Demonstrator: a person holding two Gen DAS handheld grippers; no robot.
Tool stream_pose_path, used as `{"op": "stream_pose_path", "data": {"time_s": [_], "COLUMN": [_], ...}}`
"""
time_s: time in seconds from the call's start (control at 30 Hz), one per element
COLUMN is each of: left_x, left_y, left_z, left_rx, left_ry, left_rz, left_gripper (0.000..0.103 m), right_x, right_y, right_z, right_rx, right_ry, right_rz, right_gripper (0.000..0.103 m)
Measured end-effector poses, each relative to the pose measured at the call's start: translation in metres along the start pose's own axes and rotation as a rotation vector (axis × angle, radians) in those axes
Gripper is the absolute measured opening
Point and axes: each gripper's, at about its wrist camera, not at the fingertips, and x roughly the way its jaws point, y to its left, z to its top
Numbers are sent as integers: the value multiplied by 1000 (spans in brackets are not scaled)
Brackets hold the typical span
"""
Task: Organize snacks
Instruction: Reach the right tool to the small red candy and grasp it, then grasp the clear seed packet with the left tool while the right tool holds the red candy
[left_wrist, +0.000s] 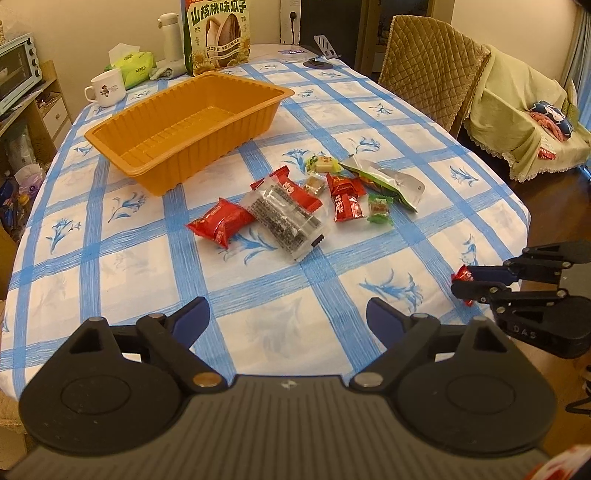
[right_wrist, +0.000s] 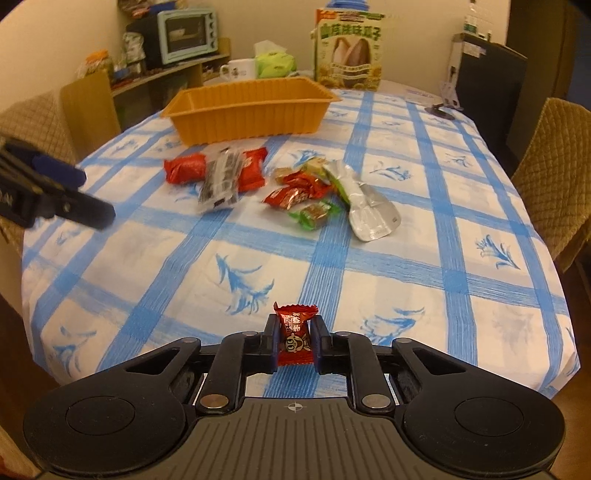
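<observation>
Right gripper: the right gripper (right_wrist: 294, 341) is closed on a small red candy (right_wrist: 295, 338), its two fingers pinching the wrapper from either side; the wrapper's crimped top stands up above the fingertips.
Same grip, other view: from the left wrist camera the right gripper (left_wrist: 466, 281) hangs over the near right edge of the table, the red candy (left_wrist: 463, 276) poking out at its tip.
Left gripper: the left gripper (left_wrist: 288, 319) is spread wide and holds nothing, poised above the blue-checked tablecloth (left_wrist: 258, 295) on the near side of the table.
Loose snacks: a scatter of snack packets (left_wrist: 295, 199) lies mid-table, well ahead of both grippers; red packs, a clear packet with dark print, green-wrapped sweets and a silver-and-green pouch.
Tray: the orange tray (left_wrist: 184, 125) sits just beyond the scatter, toward the far left, with nothing visible inside it.
Backdrop: a large sunflower seed bag (left_wrist: 218, 33) stands upright behind the tray, beside a white mug (left_wrist: 105, 88).
</observation>
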Motion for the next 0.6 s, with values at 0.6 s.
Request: {"op": "stream_pose_path", "data": {"time_s": [0.6], "left_x": [86], "left_y": [13], "left_z": [55], "left_rx": [-186], "left_ry": [-5], "left_rz": [-12], "left_gripper": [55], "right_x": [-25], "right_y": [-43], "right_z": [25], "right_rx": [227], "right_ry": [-62], "right_rz": [-105], "right_gripper": [18]}}
